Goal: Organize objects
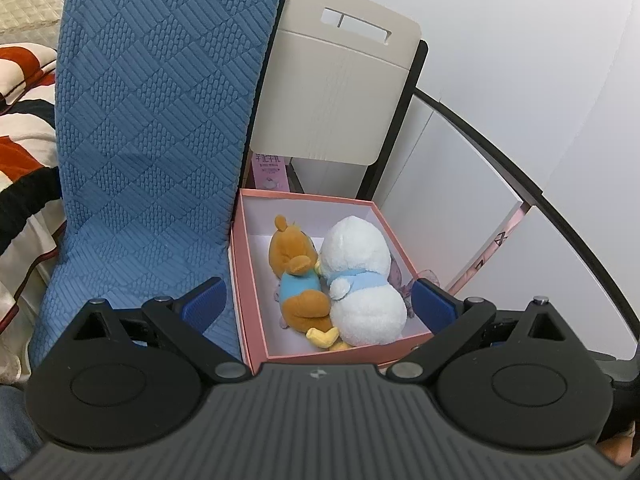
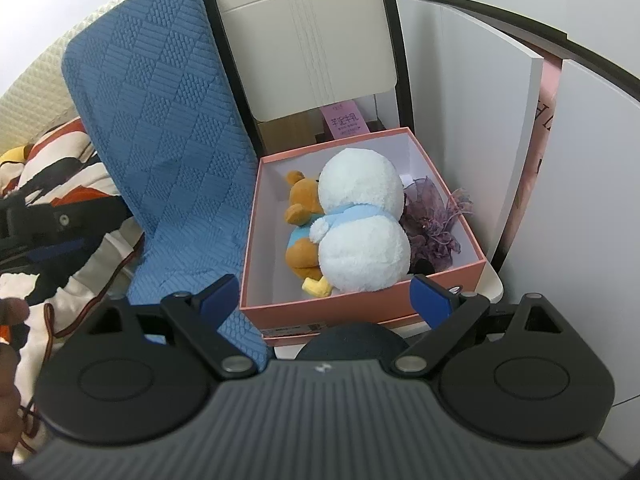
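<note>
A pink open box (image 1: 256, 320) (image 2: 360, 304) stands on a beige chair. In it lie a brown plush bear in a blue shirt (image 1: 298, 276) (image 2: 300, 216), a white plush duck (image 1: 360, 280) (image 2: 360, 220) and a purple gauze ornament (image 2: 432, 216). My left gripper (image 1: 318, 300) is open and empty, hovering just above the box's near side. My right gripper (image 2: 324, 294) is open and empty over the box's front edge. The left gripper also shows at the left edge of the right wrist view (image 2: 60, 236).
A tall blue knitted cushion (image 1: 156, 140) (image 2: 168, 140) leans against the box's left side. The beige chair back (image 1: 340, 88) (image 2: 304, 36) rises behind. White panels (image 1: 480, 180) stand to the right. A striped blanket (image 2: 60, 184) lies left. A pink carton (image 2: 346, 122) stands behind the box.
</note>
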`<state>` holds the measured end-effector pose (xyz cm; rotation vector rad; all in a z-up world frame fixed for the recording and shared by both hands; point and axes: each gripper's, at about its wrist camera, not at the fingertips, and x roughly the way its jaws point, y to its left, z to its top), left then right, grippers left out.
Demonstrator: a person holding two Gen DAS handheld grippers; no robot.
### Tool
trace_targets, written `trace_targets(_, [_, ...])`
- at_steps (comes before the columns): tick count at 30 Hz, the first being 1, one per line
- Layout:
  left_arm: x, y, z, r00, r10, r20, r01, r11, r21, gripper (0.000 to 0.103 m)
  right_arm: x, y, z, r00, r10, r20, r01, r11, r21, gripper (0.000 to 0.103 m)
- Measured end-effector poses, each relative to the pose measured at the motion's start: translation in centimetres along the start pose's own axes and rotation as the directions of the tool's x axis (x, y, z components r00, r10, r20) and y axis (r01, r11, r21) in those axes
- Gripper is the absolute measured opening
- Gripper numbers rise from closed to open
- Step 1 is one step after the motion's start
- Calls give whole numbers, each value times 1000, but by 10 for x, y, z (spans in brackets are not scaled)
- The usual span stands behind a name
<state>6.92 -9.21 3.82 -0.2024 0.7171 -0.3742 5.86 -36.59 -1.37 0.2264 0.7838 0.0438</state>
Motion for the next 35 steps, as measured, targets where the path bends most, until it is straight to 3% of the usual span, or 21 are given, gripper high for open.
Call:
trace_targets(11, [-2, 6, 0, 1000, 22, 2, -22, 1000, 1, 101, 0, 1, -2, 1000, 0, -14, 0, 1000, -3, 94])
trace_targets(35, [-11, 6, -3, 1000, -6, 3, 6, 1000, 19, 101, -5, 3, -3, 1000, 0, -18, 0, 1000, 0, 94])
